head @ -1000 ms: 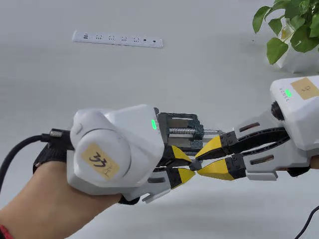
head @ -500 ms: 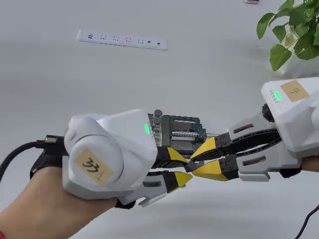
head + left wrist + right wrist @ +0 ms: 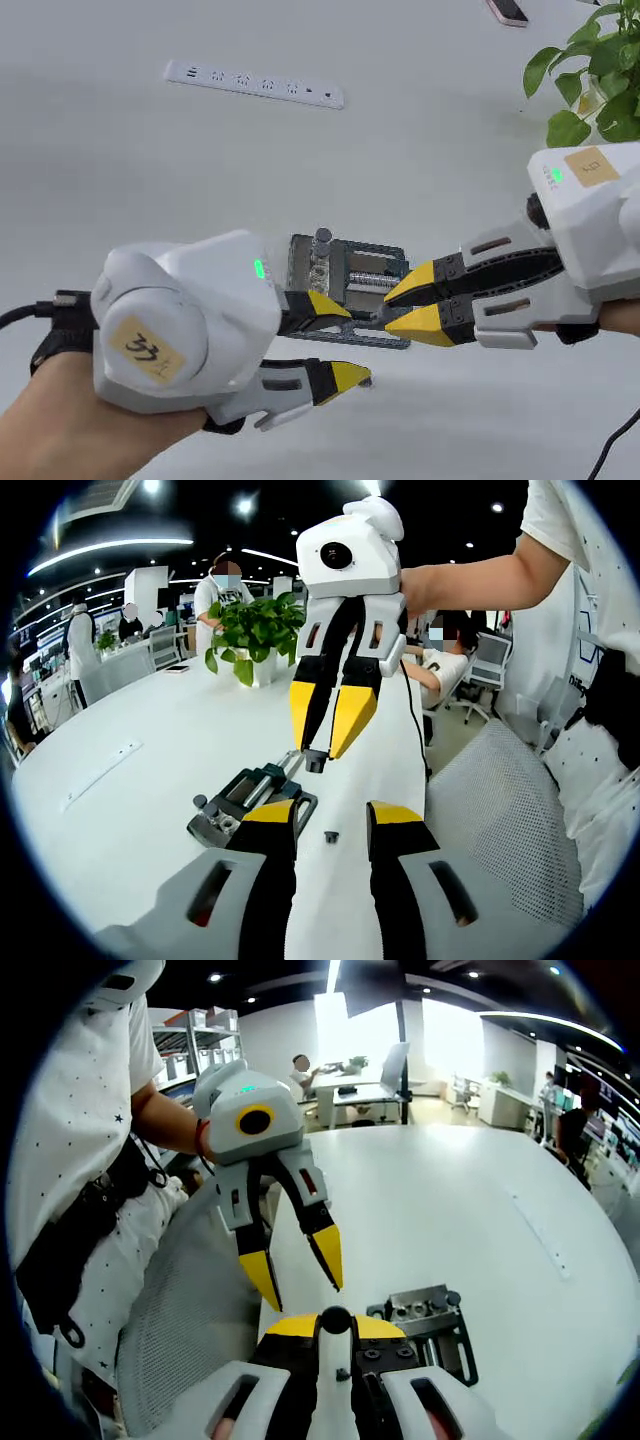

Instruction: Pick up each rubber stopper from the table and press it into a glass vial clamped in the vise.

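My right gripper point(image 3: 391, 311) reaches in from the right, shut on a small black rubber stopper point(image 3: 335, 1319), just over the near end of the dark metal vise point(image 3: 352, 283). A glass vial point(image 3: 322, 242) with a dark top stands upright in the vise's far jaw. My left gripper point(image 3: 338, 341) sits lower left of the vise, open and holding nothing. In the left gripper view the right gripper point(image 3: 318, 757) hangs above the vise point(image 3: 243, 801) with the stopper point(image 3: 315, 762) at its tips. One more stopper point(image 3: 330, 835) lies on the white table between my left jaws.
A white power strip point(image 3: 255, 83) lies at the far side of the table. A potted plant point(image 3: 598, 70) stands at the back right, with a phone point(image 3: 508, 10) near the far edge. A mesh chair point(image 3: 500, 800) is beside the table.
The left gripper's jaws, which met the right gripper's tips at the stopper, have opened and drawn back to the left. The right gripper keeps the stopper.
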The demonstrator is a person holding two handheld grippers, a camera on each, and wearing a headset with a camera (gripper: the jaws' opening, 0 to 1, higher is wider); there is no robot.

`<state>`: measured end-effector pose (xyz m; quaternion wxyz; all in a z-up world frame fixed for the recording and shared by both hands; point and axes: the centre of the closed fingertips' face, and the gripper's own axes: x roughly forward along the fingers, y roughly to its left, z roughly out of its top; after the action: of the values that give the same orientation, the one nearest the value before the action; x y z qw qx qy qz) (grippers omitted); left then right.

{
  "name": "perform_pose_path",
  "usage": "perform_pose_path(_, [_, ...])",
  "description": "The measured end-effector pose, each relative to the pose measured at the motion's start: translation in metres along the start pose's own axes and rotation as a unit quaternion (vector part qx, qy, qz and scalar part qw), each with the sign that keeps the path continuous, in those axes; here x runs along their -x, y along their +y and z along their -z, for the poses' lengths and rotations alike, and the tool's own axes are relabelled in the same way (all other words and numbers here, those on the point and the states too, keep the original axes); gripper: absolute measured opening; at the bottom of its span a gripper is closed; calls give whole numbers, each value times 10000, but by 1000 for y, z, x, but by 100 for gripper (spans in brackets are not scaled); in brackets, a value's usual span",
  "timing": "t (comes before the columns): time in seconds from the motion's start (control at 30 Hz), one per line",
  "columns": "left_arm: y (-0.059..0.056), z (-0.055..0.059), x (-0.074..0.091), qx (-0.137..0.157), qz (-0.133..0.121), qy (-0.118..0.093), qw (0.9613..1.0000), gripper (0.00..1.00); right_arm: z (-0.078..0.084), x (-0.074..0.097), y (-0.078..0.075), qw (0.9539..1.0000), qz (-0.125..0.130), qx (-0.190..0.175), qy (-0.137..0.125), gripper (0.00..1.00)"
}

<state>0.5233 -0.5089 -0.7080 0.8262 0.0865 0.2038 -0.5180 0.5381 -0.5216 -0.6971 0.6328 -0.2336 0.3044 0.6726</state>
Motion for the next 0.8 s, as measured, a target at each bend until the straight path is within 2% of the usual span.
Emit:
perform_pose_path(0.37, [33, 18, 20, 129, -416, -169, 9989, 47, -13, -17, -36, 9992, 309, 10, 269, 6])
perform_pose_path(0.57, [43, 28, 25, 112, -500, -252, 9984, 57, -17, -27, -58, 9976, 503, -47, 481, 6])
perform_pose_path(0.63, [47, 31, 27, 142, -512, -282, 9982, 62, -17, -30, -61, 9971, 506, -27, 567, 6])
perform_pose_path(0.8, [50, 36, 29, 115, -497, -352, 9981, 72, -13, -40, -72, 9946, 525, -5, 895, 6])
